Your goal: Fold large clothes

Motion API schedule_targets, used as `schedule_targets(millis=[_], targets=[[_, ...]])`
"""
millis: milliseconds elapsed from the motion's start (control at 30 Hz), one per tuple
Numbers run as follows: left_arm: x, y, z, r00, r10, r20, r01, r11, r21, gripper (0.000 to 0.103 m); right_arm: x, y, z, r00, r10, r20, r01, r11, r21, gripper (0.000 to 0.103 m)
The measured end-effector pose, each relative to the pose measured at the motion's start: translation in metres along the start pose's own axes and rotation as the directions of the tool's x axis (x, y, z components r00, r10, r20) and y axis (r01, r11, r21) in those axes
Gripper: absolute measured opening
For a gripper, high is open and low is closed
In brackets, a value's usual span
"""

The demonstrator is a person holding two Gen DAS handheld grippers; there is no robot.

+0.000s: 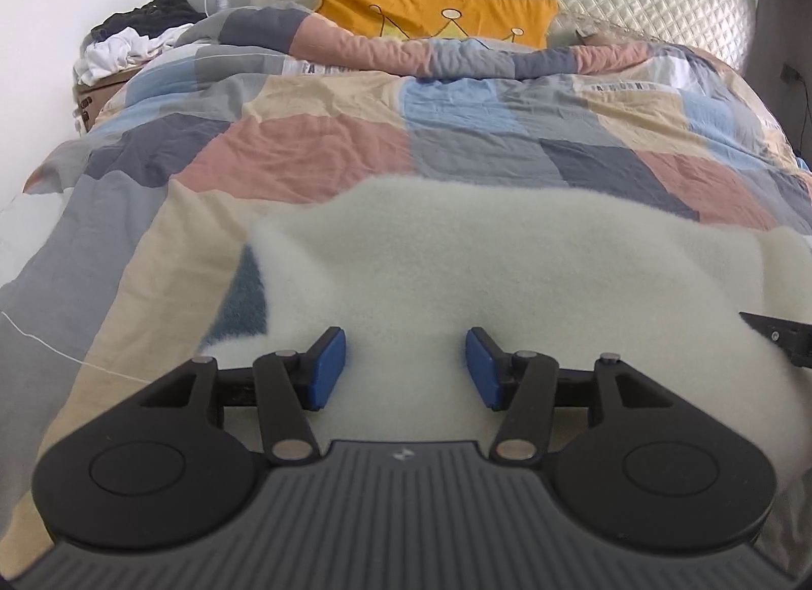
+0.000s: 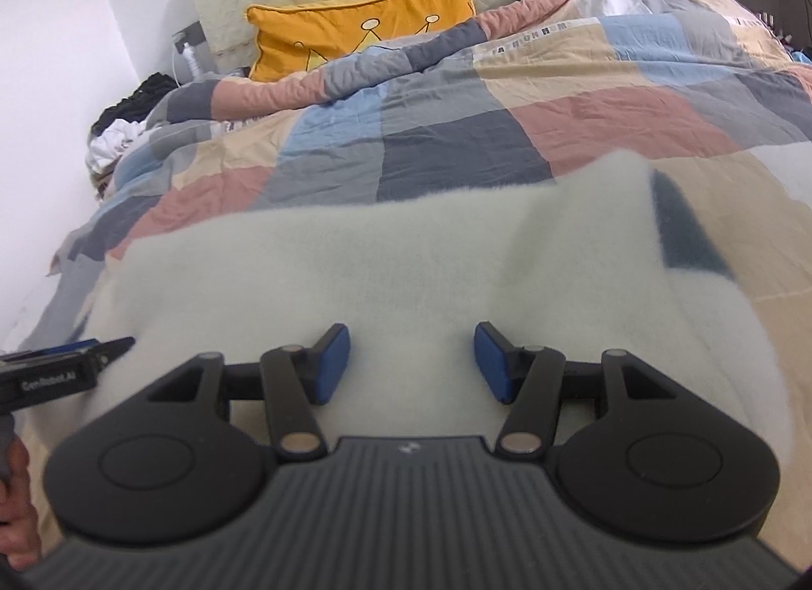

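Lying across the near end of the patchwork duvet [image 1: 314, 143] is the fluffy cream garment [image 1: 482, 275]. Left gripper [image 1: 406, 367] and right gripper [image 2: 412, 362] both hover over it, jaws apart, nothing pinched. Cardboard box [image 1: 96, 92] bedside has clothes [image 1: 127, 44] heaped on top.

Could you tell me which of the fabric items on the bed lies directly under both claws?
The fluffy white garment with a dark teal patch; the patchwork quilt lies beneath it, and the orange pillow sits far off at the headboard.

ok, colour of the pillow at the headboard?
Mustard yellow pillow with a crown drawing; clearest in the left wrist view.
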State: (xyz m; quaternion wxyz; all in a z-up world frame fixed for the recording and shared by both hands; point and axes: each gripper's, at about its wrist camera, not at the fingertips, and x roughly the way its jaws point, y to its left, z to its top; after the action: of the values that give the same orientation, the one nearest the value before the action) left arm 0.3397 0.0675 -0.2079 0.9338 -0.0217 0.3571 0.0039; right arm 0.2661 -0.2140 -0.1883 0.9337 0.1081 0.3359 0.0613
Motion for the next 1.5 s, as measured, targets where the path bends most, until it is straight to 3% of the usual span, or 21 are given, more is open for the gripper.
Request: schedule_targets(millis=[133, 300, 433, 567, 800, 967, 1000, 1033, 1133, 1233, 1333, 1433, 1500], targets=[[-0.01, -0.001, 0.0, 1.0, 0.01, 0.029, -0.01, 1.0, -0.003, 0.059, 0.001, 0.001, -0.002, 1.0, -0.008, 0.022, 0.008, 1.0, -0.001, 0.06], [-0.051, 0.001, -0.001, 0.998, -0.016, 0.066, 0.02, 0.998, -0.058, 0.059, -0.024, -0.004, -0.003, 0.999, -0.013, 0.031, 0.011, 0.997, 0.078, 0.061], [-0.089, -0.001, -0.008, 0.994, -0.074, 0.085, 0.083, 0.991, -0.105, 0.06, -0.065, -0.008, -0.008, 0.997, 0.019, 0.075, -0.031, 0.987, 0.158, 0.071], [-0.117, -0.008, -0.026, 0.99, -0.124, 0.067, 0.133, 0.981, -0.144, 0.064, -0.094, -0.01, -0.018, 0.993, 0.045, 0.109, -0.069, 0.971, 0.23, 0.071], [-0.132, -0.012, -0.064, 0.983, -0.185, -0.004, 0.181, 0.965, -0.19, 0.088, -0.103, -0.027, -0.044, 0.99, 0.141, 0.029, -0.14, 0.895, 0.424, 0.073], [-0.115, -0.005, -0.072, 0.969, -0.237, -0.066, 0.212, 0.94, -0.266, 0.091, -0.081, -0.033, -0.057, 0.972, 0.229, -0.053, -0.167, 0.831, 0.53, 0.073], [-0.112, -0.002, -0.073, 0.967, -0.245, -0.07, 0.215, 0.932, -0.29, 0.091, -0.077, -0.035, -0.059, 0.967, 0.249, -0.06, -0.175, 0.813, 0.556, 0.076], [-0.108, 0.003, -0.073, 0.965, -0.254, -0.07, 0.22, 0.922, -0.318, 0.091, -0.072, -0.037, -0.062, 0.961, 0.269, -0.063, -0.183, 0.792, 0.582, 0.086], [-0.096, 0.02, -0.074, 0.958, -0.278, -0.076, 0.224, 0.885, -0.409, 0.091, -0.06, -0.044, -0.071, 0.949, 0.306, -0.07, -0.186, 0.728, 0.66, 0.103], [-0.085, 0.038, -0.074, 0.953, -0.294, -0.069, 0.223, 0.837, -0.5, 0.092, -0.052, -0.051, -0.076, 0.947, 0.317, -0.057, -0.18, 0.668, 0.722, 0.103], [-0.076, 0.054, -0.075, 0.95, -0.308, -0.058, 0.217, 0.782, -0.584, 0.092, -0.041, -0.06, -0.08, 0.948, 0.319, -0.024, -0.176, 0.583, 0.793, 0.103], [-0.064, 0.069, -0.078, 0.945, -0.325, -0.047, 0.212, 0.713, -0.669, 0.093, -0.026, -0.07, -0.081, 0.951, 0.309, 0.0, -0.165, 0.509, 0.845, 0.103], [-0.056, 0.078, -0.082, 0.939, -0.343, -0.039, 0.206, 0.649, -0.732, 0.093, -0.019, -0.076, -0.081, 0.95, 0.312, 0.021, -0.169, 0.457, 0.873, 0.103]])
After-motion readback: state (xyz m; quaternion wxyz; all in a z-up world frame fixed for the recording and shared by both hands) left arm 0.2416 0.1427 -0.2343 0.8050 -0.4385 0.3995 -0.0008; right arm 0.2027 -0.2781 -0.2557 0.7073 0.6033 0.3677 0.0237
